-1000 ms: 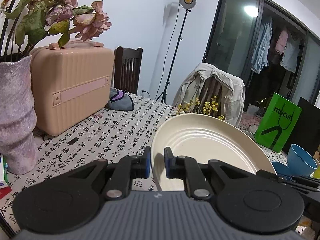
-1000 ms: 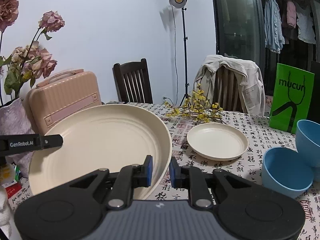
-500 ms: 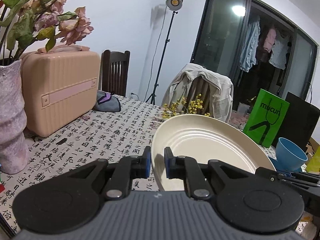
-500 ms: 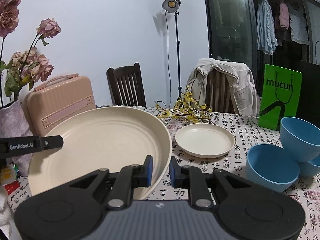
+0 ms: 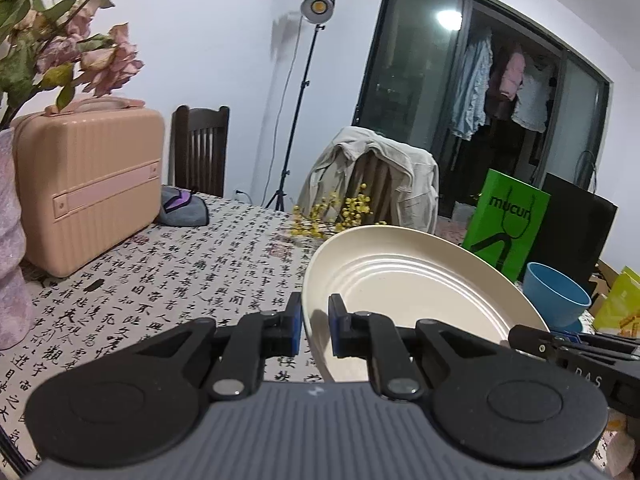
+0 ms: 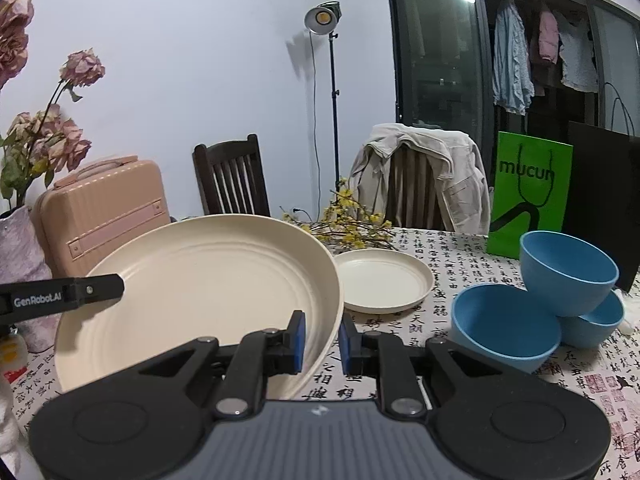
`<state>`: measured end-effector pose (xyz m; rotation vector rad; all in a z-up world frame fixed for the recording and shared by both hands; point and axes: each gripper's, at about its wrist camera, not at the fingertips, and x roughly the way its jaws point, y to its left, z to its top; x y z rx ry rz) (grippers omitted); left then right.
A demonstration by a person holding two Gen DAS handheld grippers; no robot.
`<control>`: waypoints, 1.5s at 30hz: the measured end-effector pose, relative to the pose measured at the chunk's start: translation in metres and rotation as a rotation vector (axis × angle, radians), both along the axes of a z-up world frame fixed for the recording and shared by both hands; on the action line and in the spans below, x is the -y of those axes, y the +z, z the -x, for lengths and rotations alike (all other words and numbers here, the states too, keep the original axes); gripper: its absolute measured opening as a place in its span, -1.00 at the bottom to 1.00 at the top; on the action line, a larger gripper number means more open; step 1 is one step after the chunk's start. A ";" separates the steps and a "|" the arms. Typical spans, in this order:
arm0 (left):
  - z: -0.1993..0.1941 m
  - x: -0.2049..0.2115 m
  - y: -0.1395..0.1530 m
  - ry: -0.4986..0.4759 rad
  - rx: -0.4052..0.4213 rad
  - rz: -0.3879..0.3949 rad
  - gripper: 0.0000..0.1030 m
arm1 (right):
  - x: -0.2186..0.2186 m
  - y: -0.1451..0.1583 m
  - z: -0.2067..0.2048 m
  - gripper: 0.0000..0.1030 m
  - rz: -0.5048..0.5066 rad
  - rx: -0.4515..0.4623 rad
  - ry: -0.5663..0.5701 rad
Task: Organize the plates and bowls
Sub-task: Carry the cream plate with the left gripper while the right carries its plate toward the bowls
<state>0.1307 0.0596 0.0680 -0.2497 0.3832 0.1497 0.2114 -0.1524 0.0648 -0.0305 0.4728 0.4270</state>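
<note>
A large cream plate [image 5: 404,280] [image 6: 208,288] hangs tilted above the table, held from both sides. My left gripper [image 5: 314,328] is shut on its left rim, and my right gripper [image 6: 322,334] is shut on its right rim. A smaller cream plate [image 6: 382,280] lies flat on the table beyond it. To the right stand three blue bowls: a near one [image 6: 506,326], one leaning above it [image 6: 568,272] and one behind [image 6: 600,320]. In the left wrist view one blue bowl [image 5: 556,294] shows past the plate.
A pink suitcase [image 5: 88,180] and a vase of dried roses [image 6: 24,248] stand at the left of the table. Yellow flower sprigs [image 6: 348,224], a green bag [image 6: 528,196], a black bag [image 6: 600,200] and two chairs line the far side.
Both grippers have carried the large plate to the right over the table. The small plate and blue bowls now sit closer and more central in the right wrist view.
</note>
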 end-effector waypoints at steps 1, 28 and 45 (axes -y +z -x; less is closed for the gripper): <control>0.000 0.002 0.000 -0.005 0.002 -0.002 -0.75 | 0.002 0.000 0.000 -0.67 -0.002 0.000 -0.003; 0.002 0.042 -0.009 -0.115 0.031 -0.019 -0.75 | 0.047 -0.006 0.018 -0.67 -0.018 0.006 -0.097; 0.002 0.062 -0.023 -0.182 0.032 -0.024 -0.75 | 0.068 -0.020 0.036 -0.67 0.002 0.034 -0.155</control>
